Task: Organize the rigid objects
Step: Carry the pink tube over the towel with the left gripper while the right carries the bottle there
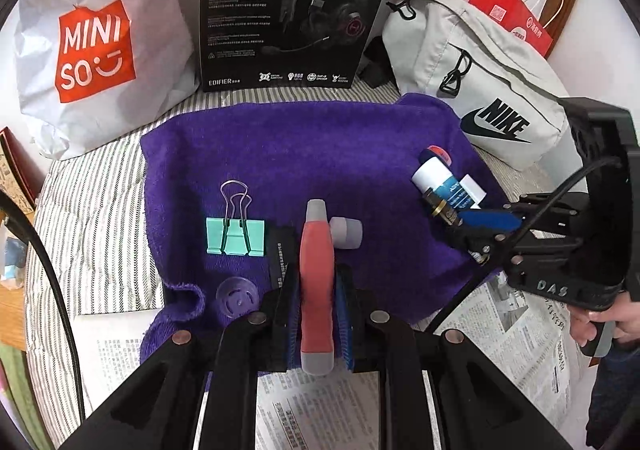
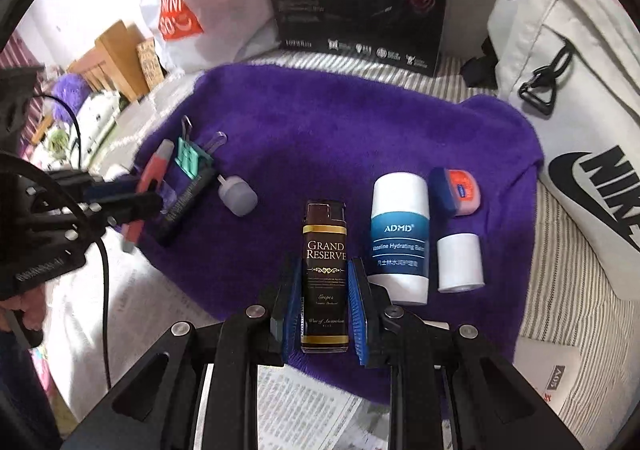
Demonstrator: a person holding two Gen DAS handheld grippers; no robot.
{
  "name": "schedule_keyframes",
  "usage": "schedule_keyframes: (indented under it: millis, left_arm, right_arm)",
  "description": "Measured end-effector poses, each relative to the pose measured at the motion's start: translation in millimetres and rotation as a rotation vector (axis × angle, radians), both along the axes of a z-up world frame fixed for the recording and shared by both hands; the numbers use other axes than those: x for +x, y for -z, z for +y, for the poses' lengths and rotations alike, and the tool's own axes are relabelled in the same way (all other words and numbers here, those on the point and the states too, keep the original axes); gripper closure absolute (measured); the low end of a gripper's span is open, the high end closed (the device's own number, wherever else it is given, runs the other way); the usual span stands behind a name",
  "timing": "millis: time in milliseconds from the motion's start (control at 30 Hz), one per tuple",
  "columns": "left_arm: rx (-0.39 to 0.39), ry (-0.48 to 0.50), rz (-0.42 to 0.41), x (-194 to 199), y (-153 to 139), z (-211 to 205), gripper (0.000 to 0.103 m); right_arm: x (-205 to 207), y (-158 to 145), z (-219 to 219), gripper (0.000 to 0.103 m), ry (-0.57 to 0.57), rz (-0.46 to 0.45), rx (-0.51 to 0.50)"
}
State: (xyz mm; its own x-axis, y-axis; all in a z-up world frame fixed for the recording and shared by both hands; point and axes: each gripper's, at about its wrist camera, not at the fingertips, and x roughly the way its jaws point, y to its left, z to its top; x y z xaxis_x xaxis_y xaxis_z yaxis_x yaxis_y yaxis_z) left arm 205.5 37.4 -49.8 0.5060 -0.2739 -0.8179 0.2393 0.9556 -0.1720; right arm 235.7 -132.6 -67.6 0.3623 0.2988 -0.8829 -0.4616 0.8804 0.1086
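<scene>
On the purple towel (image 1: 312,153) we find all the task items laid out. We see the left tongs (image 1: 318,314) closed on a red and grey marker (image 1: 317,282), which sits between the blue pads (image 1: 344,326) with its tip pointing away from the camera. Just beside the marker's tip lies a grey cap (image 1: 346,232), apart from it. A mint binder clip (image 1: 235,236) rests to the left, with a black flat item (image 1: 278,258) between clip and marker; we cannot read what it is. A clear round disc (image 1: 237,297) lies near the towel's front edge.

We see the right tongs (image 2: 325,314) closed on a dark lighter (image 2: 325,278) labelled Grand Reserve, held upright between the pads. Just to its right lies a white and blue balm stick (image 2: 400,238), with a white cap (image 2: 459,262) beside it and a small red tin (image 2: 460,189) behind. A white Nike bag (image 2: 560,97) sits at the towel's right edge.
</scene>
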Motion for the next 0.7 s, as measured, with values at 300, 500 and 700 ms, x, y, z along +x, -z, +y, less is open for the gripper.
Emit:
schedule_keyframes:
  millis: [300, 500, 700]
  left_arm:
    - [0.006, -0.015, 0.040, 13, 15, 0, 0.086]
    - [0.029, -0.018, 0.061, 18, 20, -6, 0.086]
    - [0.046, -0.021, 0.068, 21, 25, -13, 0.086]
  right_arm:
    - [2, 14, 4, 0.080, -0.005, 0.005, -0.021]
    - [7, 18, 1, 0.080, 0.002, 0.000, -0.013]
    - [6, 18, 2, 0.080, -0.007, -0.024, -0.030]
